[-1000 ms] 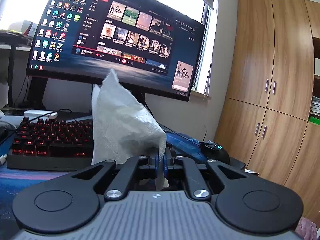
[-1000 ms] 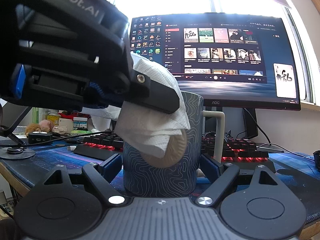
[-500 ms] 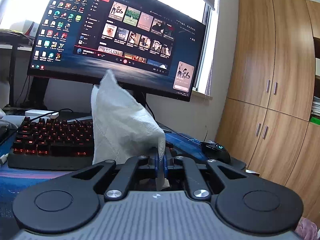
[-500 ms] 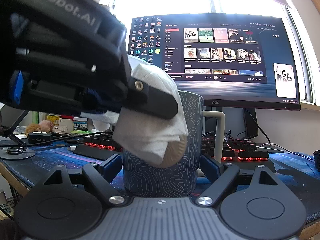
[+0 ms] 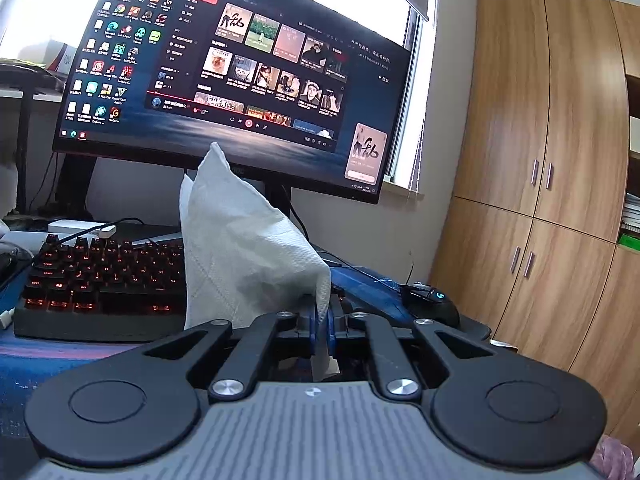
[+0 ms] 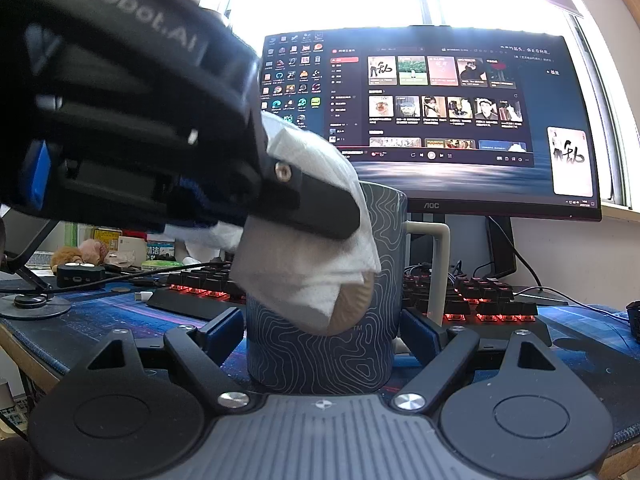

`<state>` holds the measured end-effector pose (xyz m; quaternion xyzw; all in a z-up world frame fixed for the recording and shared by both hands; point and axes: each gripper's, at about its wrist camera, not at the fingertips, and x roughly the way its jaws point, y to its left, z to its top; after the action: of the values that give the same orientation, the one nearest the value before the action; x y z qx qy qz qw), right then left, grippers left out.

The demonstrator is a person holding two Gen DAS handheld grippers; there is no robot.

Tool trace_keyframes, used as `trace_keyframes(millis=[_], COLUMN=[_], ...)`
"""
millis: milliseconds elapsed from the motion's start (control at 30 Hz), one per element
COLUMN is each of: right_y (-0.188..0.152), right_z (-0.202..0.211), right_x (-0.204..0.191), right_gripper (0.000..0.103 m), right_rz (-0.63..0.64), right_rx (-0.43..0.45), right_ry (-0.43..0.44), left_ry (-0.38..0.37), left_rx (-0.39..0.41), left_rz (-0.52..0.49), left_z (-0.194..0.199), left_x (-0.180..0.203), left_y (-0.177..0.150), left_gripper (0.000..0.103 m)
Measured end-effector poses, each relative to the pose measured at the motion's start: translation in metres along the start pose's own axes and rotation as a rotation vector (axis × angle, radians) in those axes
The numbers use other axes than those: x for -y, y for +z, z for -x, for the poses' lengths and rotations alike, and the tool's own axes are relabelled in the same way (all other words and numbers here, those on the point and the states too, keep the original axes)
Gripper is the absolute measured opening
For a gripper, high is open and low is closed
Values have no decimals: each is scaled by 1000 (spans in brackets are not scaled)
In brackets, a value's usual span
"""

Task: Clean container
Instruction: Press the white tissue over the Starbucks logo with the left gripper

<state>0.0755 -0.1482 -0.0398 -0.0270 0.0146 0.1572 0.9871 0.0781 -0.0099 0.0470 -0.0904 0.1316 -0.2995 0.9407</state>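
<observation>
Right gripper (image 6: pixel 322 330) clamping mug (image 6: pixel 320 344), left gripper (image 5: pixel 321 316) pinching paper towel (image 5: pixel 240 248)

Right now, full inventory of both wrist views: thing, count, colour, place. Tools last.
mug: 1, blue with white contour lines, on the desk mat between the right tool's fingers
paper towel: 1, white, pinched in the left tool, draped by the mug rim
monitor: 1, black, lit, behind the mug
keyboard: 1, black, red backlight, under the monitor
mouse: 1, black, right desk edge
wardrobe: 1, wood, far right
left tool: shut on the towel
right tool: closed around the mug
</observation>
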Motion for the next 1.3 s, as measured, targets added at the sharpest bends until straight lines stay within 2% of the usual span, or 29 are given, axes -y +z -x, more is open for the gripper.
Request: trace_keyframes(millis=[1300], right_y=[0], right_z=[1], right_x=[-1], right_gripper=[88], right_rz=[0], right_rx=[1], right_ry=[2], left_ry=[4], left_rx=[-3], left_rz=[-6], left_z=[0], left_x=[-1], left_y=[0], left_gripper=[9])
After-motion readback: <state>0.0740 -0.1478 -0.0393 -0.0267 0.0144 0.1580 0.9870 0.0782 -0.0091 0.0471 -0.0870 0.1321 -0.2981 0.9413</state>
